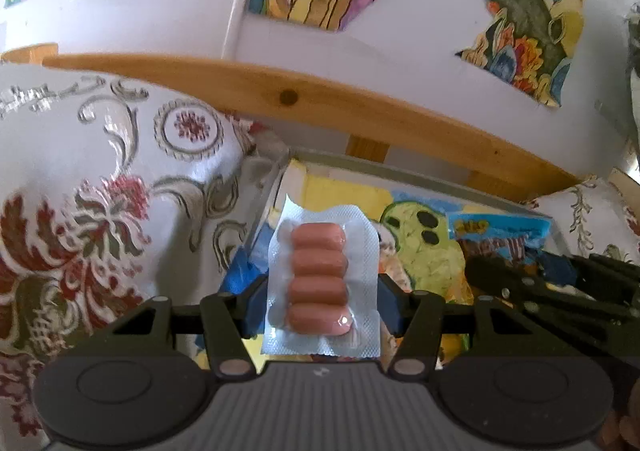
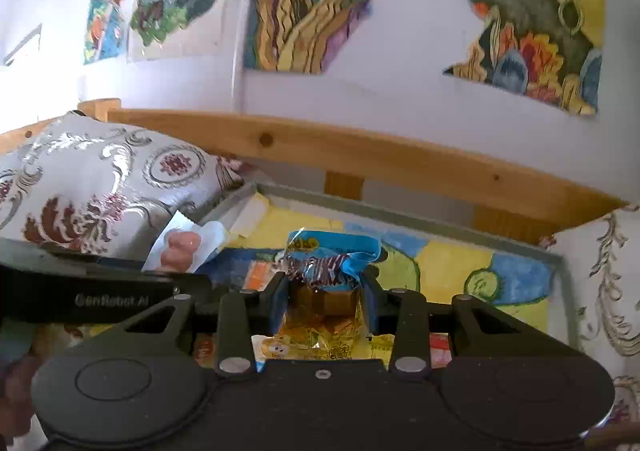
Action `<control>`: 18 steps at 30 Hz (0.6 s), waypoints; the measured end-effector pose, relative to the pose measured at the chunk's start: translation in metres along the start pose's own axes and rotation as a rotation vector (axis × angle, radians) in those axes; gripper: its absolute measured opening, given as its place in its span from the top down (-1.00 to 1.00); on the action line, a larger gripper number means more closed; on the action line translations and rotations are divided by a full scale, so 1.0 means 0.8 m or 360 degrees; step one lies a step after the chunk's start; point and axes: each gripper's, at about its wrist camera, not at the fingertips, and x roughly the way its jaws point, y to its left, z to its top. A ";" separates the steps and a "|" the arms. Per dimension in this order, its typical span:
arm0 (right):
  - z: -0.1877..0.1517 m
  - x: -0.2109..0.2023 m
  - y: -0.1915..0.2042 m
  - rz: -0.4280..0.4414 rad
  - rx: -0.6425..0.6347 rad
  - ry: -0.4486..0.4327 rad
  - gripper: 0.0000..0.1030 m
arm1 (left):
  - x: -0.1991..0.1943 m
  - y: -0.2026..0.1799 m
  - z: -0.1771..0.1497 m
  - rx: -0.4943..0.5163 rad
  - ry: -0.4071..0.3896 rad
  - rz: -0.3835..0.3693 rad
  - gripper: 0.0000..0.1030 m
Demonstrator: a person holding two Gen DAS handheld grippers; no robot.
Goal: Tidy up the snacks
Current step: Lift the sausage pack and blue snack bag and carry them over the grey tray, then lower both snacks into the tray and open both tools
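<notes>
Snacks sit in both claws; the left claw [image 1: 322,299] is closed on a clear sausage pack [image 1: 320,275] holding four pink sausages, at the lower centre of the left wrist frame; our right claw [image 2: 326,301] pinches a blue-wrapped snack [image 2: 330,255] at mid frame, its wrapper crumpled above the fingers; below them we see a tray [image 2: 400,217] with a grey rim and a painted yellow and blue floor; a patterned pillow [image 1: 100,179] lies at left; a wooden rail [image 1: 320,99] crosses above; painted pictures [image 2: 320,3] cover the white wall.
</notes>
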 end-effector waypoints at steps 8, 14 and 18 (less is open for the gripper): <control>-0.016 0.031 -0.008 0.0004 0.0061 0.0092 0.22 | 0.028 0.007 -0.016 -0.0037 0.0059 -0.0004 -0.18; -0.018 0.035 -0.012 0.0016 0.0095 0.0090 0.22 | 0.034 0.008 -0.019 -0.0055 0.0069 -0.0021 -0.19; -0.019 0.037 -0.010 0.0019 0.0095 0.0089 0.21 | 0.035 0.010 -0.019 -0.0073 0.0074 -0.0021 -0.23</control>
